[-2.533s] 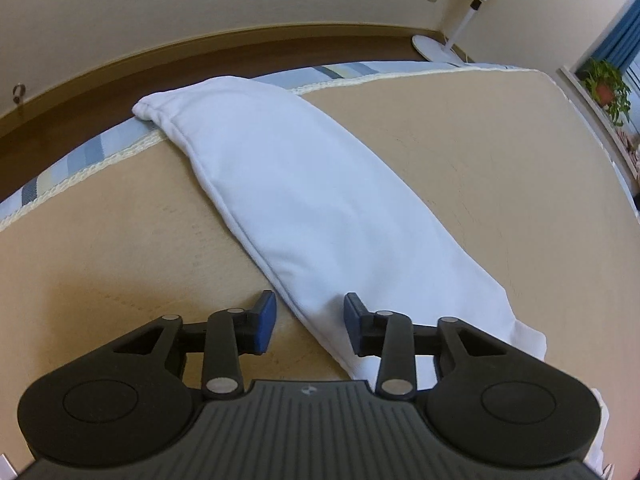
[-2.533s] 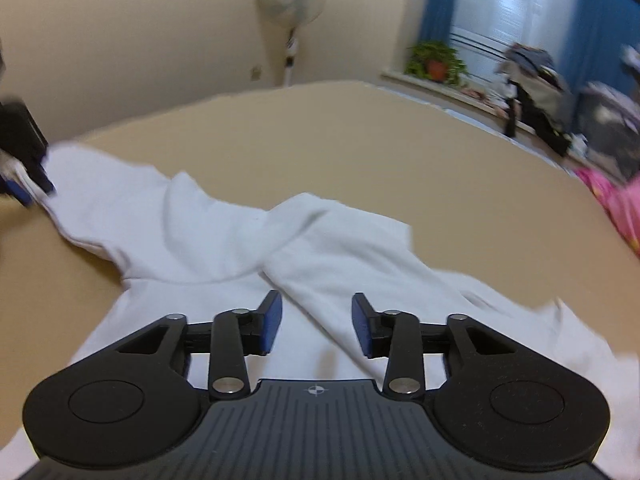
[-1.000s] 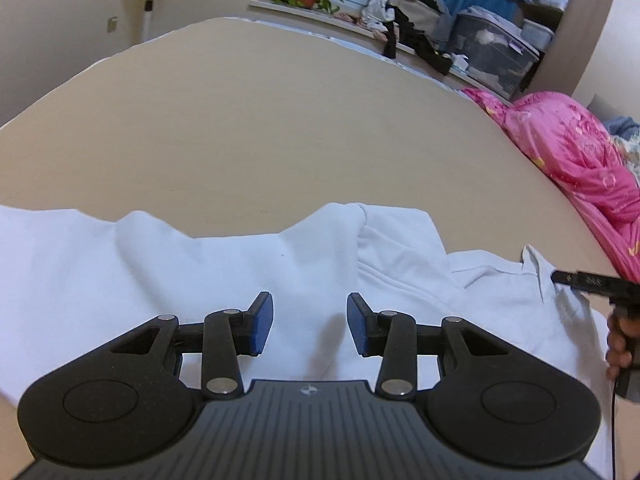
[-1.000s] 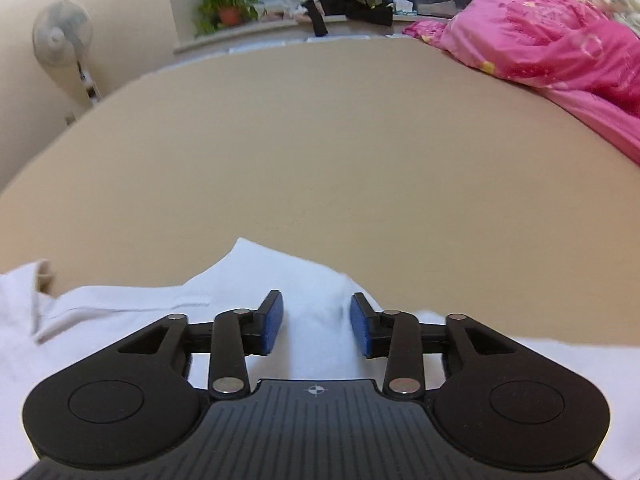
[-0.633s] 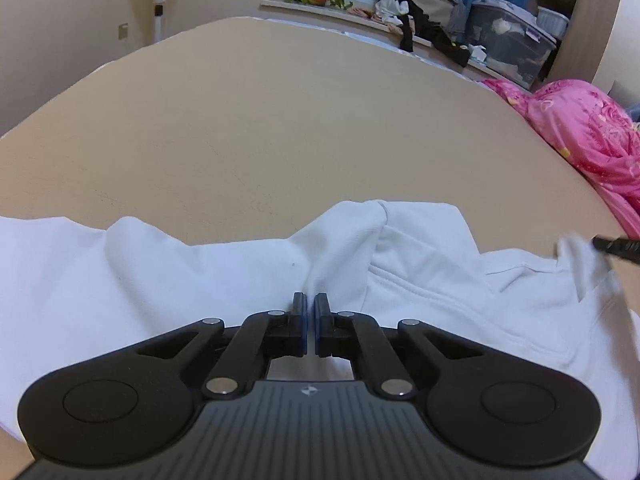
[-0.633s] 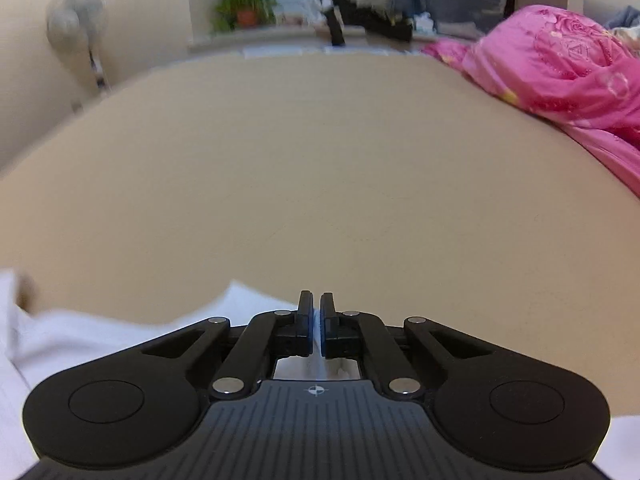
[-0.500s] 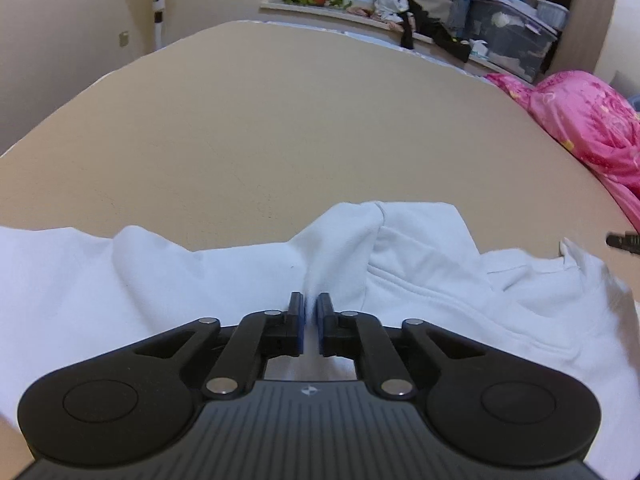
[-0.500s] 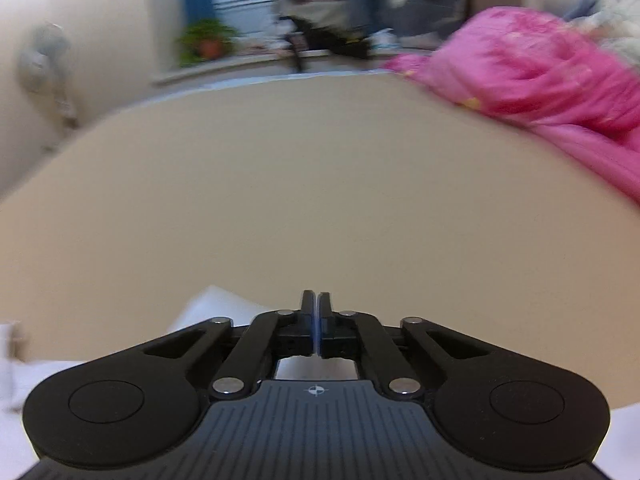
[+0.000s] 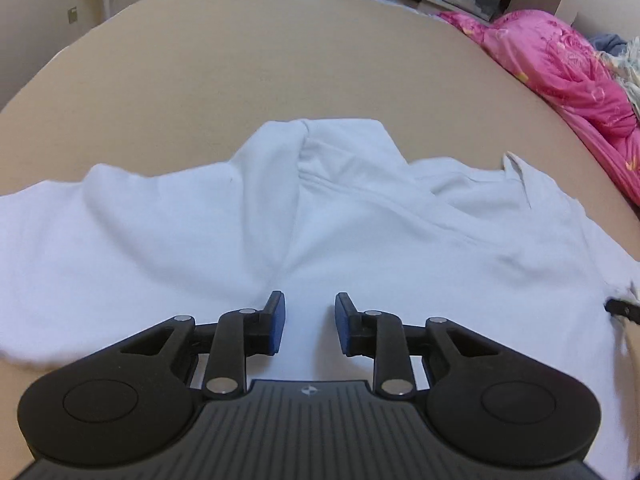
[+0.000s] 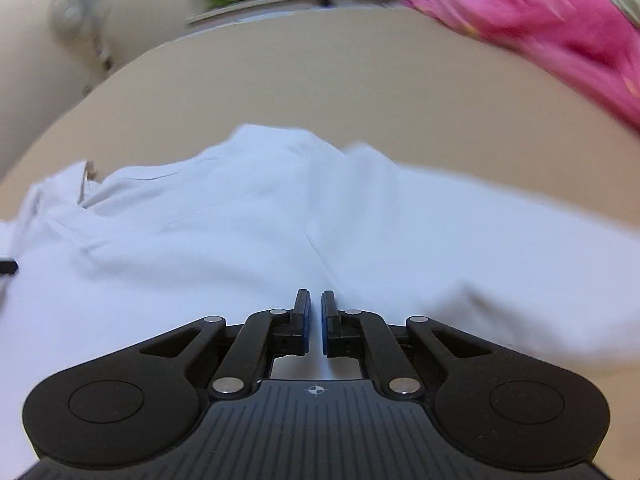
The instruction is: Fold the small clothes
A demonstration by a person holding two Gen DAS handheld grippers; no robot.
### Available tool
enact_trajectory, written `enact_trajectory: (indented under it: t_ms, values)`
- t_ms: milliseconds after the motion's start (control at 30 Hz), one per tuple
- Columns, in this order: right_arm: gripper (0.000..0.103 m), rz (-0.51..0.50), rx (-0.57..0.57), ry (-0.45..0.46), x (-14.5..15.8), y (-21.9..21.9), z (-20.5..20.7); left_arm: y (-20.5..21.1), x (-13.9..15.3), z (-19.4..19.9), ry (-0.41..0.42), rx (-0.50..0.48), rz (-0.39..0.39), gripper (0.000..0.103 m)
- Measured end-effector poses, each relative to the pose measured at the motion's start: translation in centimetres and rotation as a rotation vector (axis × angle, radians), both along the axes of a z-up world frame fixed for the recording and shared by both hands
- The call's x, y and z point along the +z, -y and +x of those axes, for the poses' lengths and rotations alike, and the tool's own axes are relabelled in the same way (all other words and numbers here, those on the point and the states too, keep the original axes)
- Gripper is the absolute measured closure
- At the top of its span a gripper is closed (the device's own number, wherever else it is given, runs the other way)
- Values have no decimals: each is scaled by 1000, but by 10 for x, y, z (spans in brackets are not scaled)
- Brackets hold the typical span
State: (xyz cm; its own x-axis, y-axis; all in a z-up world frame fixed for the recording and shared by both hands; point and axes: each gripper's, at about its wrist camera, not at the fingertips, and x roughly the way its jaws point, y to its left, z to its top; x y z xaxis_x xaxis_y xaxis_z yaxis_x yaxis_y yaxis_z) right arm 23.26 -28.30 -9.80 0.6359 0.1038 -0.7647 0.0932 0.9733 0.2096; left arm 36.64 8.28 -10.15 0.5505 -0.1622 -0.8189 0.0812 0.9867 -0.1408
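Soft, even indoor light falls on the white garment, leaving only faint shadows in its folds. The left wrist view is sharp; the right wrist view smears the pink quilt beyond the garment. Fisheye bends both edges.

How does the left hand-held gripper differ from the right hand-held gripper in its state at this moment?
The left hand-held gripper has its jaws spread wide, with nothing between them; the right hand-held gripper has its jaws nearly closed, a narrow slit left. The left wrist view is sharp, while the right wrist view is blurred, which suggests motion. Both hang over the same white garment on the beige surface, and both have blue pads.
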Motion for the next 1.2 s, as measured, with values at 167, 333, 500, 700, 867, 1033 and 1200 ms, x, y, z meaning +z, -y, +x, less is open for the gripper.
enact_trajectory:
  t_ms: [167, 333, 500, 700, 867, 1033, 1200]
  values:
    - [97, 8, -16, -131, 16, -8, -75, -3, 12, -53, -121, 35, 7, 73]
    - [82, 47, -87, -210, 23, -2, -137, -24, 26, -139, -171, 41, -43, 73]
    - [82, 130, -150, -220, 18, -7, -199, -40, 22, -216, -219, 62, -8, 73]
    - [82, 132, -193, -176, 17, -14, -247, -63, 28, -281, -242, 122, -21, 73]
    - [79, 158, -242, -152, 26, -14, -260, -65, 46, -324, -142, 111, 8, 72]
    - [81, 157, -240, -125, 4, -20, -272, -71, 19, -351, -93, 162, -107, 67]
    - [80, 190, -274, -121, 10, -15, -271, -63, -1, -362, -139, 166, -104, 67]
